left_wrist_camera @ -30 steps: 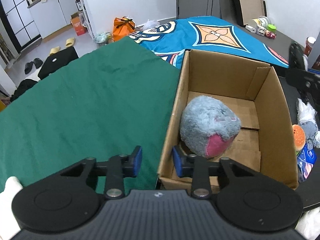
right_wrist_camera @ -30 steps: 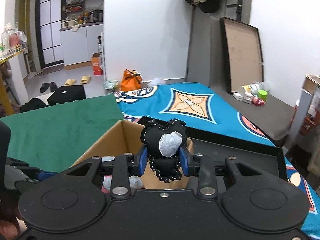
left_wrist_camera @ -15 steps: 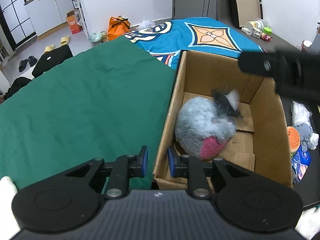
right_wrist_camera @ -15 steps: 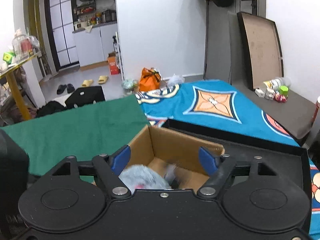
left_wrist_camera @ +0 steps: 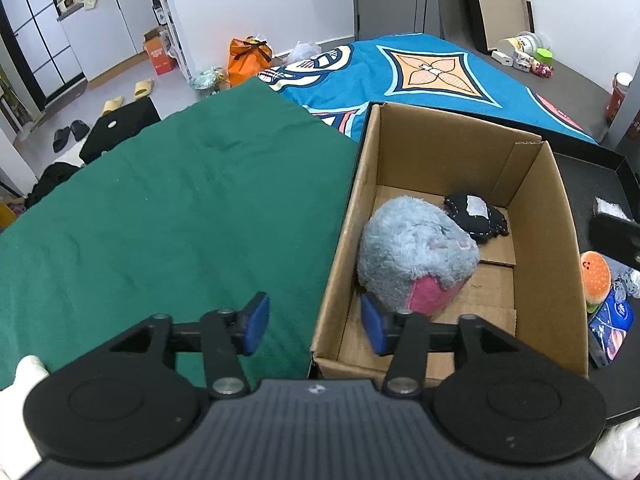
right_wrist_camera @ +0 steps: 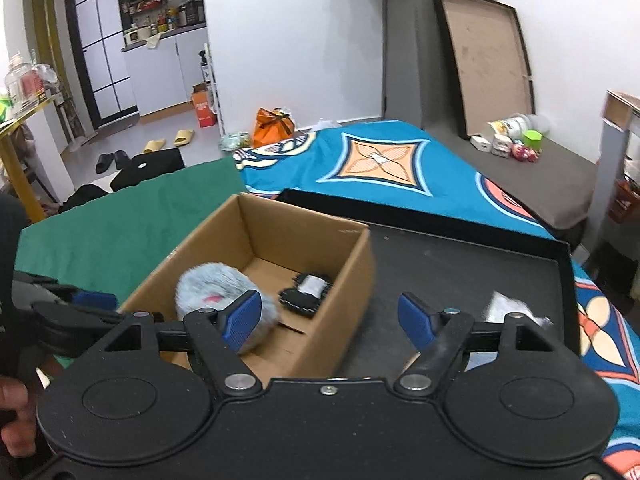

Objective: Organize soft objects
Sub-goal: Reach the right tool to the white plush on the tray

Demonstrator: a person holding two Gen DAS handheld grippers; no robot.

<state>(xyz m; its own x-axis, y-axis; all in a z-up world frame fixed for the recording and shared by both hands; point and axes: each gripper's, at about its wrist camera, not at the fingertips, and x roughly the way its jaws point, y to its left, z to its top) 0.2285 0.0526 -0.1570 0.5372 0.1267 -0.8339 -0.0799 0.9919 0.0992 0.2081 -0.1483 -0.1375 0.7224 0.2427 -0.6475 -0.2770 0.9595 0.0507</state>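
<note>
An open cardboard box holds a grey-blue fluffy plush with a pink patch. Behind the plush lies a black stitched heart toy with a white patch. My left gripper straddles the box's left wall near the front corner. Its jaws are opening, and the wall stands between the blue pads without being pressed. From the right wrist view, the box, plush and black toy lie just ahead. My right gripper hangs open and empty above the box's right wall.
The box stands on a black tray between a green cloth and a blue patterned blanket. Right of the box lie a burger plush, a blue pouch and a pale wrapped item.
The right gripper opened and the black heart toy fell into the box behind the plush; that gripper then drew back to the right. The left jaws narrowed on the box wall, then widened.
</note>
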